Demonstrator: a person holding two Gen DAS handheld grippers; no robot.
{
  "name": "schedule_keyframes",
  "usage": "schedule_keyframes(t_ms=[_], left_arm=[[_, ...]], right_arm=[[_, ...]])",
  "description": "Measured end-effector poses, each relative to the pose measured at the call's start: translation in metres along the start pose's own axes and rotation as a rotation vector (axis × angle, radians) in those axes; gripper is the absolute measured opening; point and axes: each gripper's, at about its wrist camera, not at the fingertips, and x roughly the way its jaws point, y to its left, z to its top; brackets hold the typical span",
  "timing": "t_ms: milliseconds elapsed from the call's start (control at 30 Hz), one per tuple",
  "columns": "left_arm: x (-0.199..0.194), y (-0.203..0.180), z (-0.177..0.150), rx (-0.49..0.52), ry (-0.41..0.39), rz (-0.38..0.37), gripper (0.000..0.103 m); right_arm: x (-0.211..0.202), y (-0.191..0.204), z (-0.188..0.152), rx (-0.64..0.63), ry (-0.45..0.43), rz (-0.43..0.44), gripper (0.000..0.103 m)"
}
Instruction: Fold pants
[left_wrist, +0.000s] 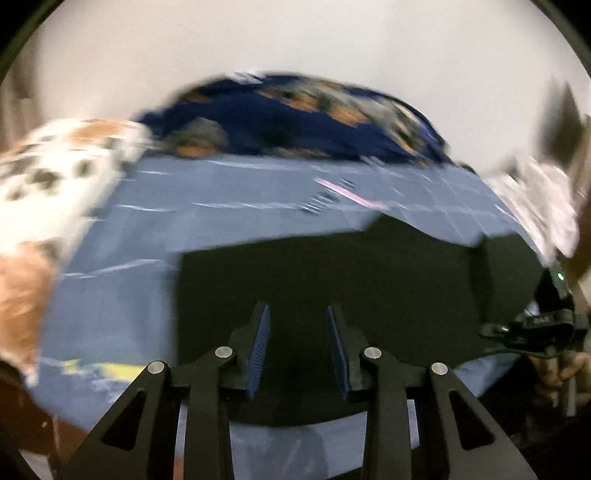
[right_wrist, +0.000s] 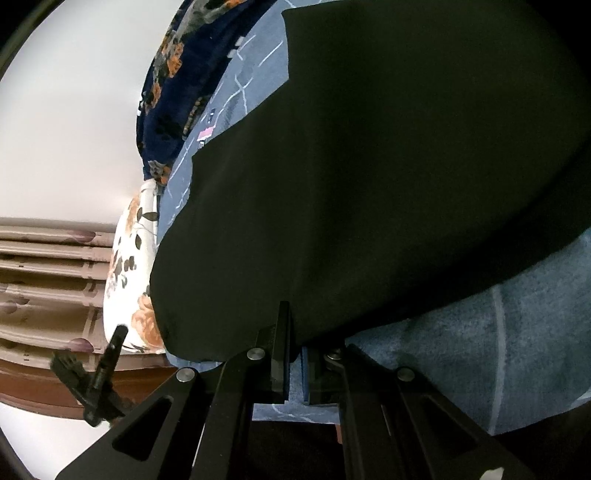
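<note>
The black pants (left_wrist: 332, 273) lie spread on a blue bedsheet (left_wrist: 122, 236). In the left wrist view my left gripper (left_wrist: 298, 321) is open and empty above the pants' near part; the view is motion-blurred. The right gripper's body (left_wrist: 535, 325) shows at the far right edge of that view. In the right wrist view the pants (right_wrist: 388, 166) fill most of the frame. My right gripper (right_wrist: 295, 354) sits at their near edge, fingers close together, the black cloth covering the tips. Whether it pinches the cloth is hidden.
A dark blue floral blanket (left_wrist: 288, 118) lies along the far side of the bed. A white floral pillow (left_wrist: 48, 177) is at the left, also in the right wrist view (right_wrist: 129, 280). A white wall is behind. Striped curtains (right_wrist: 44, 280) hang at left.
</note>
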Motion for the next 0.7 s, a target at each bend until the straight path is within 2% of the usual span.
schedule_keyframes(t_ms=[100,167,233,333,400,500,567,700], left_arm=[[0.041,-0.028,-0.005,0.063,0.084,-0.071,0.033],[0.063,-0.039,-0.013,0.112,0.134,-0.064,0.033],[0.079,-0.043,-0.019,0.113,0.183,-0.067,0.033],[0.079,-0.042,-0.024,0.113,0.161,-0.069,0.033],[0.078,-0.04,-0.024,0.108,0.162,-0.073,0.033],[0.08,-0.038,-0.025,0.095,0.165,-0.081,0.033],[0.08,-0.037,-0.025,0.083,0.168,-0.08,0.033],[0.081,-0.038,-0.025,0.08,0.164,-0.073,0.033]], right_arm=[[-0.002,-0.004,-0.001,0.003,0.002,0.038,0.008],[-0.006,-0.007,0.001,0.008,0.006,0.06,0.009],[-0.018,-0.013,0.008,0.003,-0.019,0.08,0.017],[-0.046,-0.033,0.027,0.031,-0.102,0.109,0.026],[-0.072,-0.055,0.047,0.064,-0.181,0.123,0.028],[-0.11,-0.098,0.08,0.163,-0.3,0.168,0.028],[-0.134,-0.127,0.098,0.238,-0.379,0.168,0.028],[-0.181,-0.191,0.133,0.395,-0.522,0.245,0.025]])
